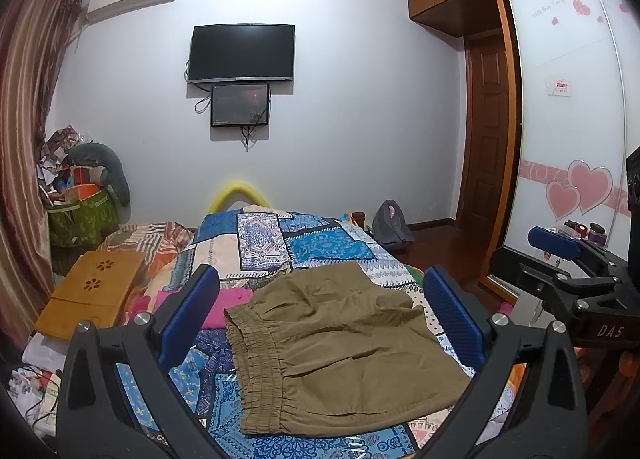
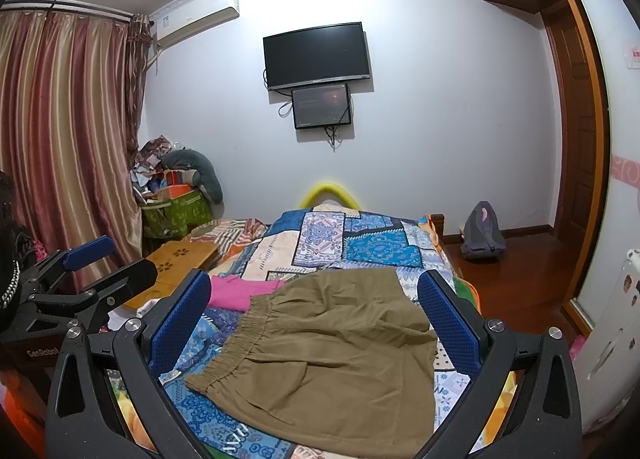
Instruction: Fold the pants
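Note:
Olive-brown pants (image 1: 340, 347) with an elastic waistband at the left lie folded flat on the patterned bedspread (image 1: 304, 243). They also show in the right wrist view (image 2: 332, 355). My left gripper (image 1: 320, 319) is open and empty, held above the pants, with its blue pads wide apart. My right gripper (image 2: 316, 315) is open and empty too, above the same pants. The right gripper shows at the right edge of the left wrist view (image 1: 560, 255), and the left gripper at the left edge of the right wrist view (image 2: 96, 259).
A pink garment (image 1: 228, 299) lies left of the pants. A wooden lap tray (image 1: 92, 291) sits at the bed's left. A green bin of clutter (image 1: 80, 215) stands by the curtain. A grey backpack (image 1: 390, 225) leans by the far wall. A wardrobe (image 1: 568, 119) stands at right.

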{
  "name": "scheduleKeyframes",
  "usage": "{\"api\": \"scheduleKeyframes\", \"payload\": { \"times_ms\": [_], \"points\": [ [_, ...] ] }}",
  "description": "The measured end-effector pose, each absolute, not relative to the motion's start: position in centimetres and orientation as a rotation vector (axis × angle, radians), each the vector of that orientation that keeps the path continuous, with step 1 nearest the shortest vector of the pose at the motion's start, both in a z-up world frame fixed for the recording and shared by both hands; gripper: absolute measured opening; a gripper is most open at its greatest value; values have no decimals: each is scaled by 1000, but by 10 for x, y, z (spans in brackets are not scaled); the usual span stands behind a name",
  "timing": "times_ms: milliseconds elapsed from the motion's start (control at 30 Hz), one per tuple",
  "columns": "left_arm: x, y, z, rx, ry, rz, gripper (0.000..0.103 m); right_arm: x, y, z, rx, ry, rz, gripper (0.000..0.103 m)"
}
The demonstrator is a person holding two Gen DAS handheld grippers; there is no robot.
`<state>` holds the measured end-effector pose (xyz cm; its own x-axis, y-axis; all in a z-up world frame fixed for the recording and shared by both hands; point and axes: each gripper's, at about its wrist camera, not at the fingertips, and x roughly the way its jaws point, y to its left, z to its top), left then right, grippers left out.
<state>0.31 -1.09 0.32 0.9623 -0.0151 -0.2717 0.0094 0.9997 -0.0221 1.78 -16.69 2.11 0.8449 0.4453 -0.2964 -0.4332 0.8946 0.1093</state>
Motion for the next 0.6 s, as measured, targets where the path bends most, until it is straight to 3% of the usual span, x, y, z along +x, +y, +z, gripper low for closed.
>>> {"api": "scheduleKeyframes", "payload": {
  "times_ms": [600],
  "points": [
    [6,-13,-3,-13,273,0,103,20,-168,19,43,330,462,103]
  ]
}}
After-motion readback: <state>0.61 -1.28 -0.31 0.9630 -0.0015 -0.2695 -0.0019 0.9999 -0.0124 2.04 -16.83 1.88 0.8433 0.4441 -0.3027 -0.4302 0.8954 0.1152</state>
